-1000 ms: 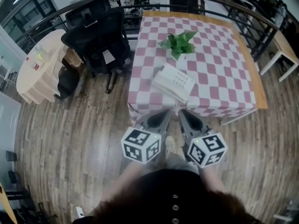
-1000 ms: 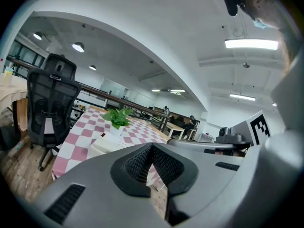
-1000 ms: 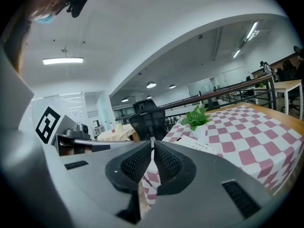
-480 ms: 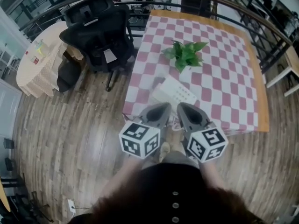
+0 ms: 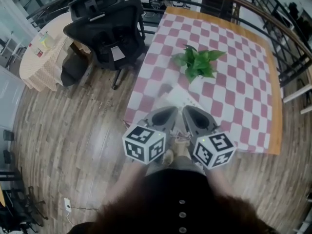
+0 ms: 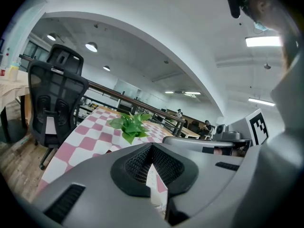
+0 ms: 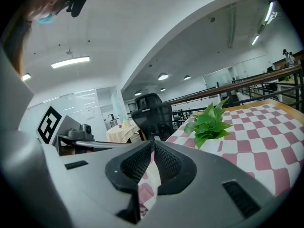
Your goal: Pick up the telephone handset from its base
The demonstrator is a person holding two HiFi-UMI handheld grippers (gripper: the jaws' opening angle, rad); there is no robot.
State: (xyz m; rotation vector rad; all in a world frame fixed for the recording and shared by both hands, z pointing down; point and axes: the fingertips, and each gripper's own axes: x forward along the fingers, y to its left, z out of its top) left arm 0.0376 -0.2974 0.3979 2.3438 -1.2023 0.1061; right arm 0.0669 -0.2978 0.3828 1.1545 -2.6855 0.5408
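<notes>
The white telephone (image 5: 178, 97) lies near the front left corner of the pink-and-white checked table (image 5: 229, 91). Only its far part shows in the head view, because my two grippers cover the rest. My left gripper (image 5: 172, 110) and my right gripper (image 5: 187, 109) are held side by side over the table's near edge, both pointing at the telephone. In the left gripper view the left gripper (image 6: 152, 146) has its jaws together at the tips with nothing held. The right gripper (image 7: 153, 142) is likewise shut and empty. I cannot make out the handset on its own.
A green potted plant (image 5: 197, 65) stands on the table beyond the telephone. A black office chair (image 5: 109, 30) stands left of the table, and a round cream-covered table (image 5: 41, 57) is further left. A dark railing (image 5: 273, 23) runs behind. The floor is wood.
Both grippers have moved forward toward the table together. They were short of its near edge and now overlap the telephone's near part in the head view. The jaws stay shut.
</notes>
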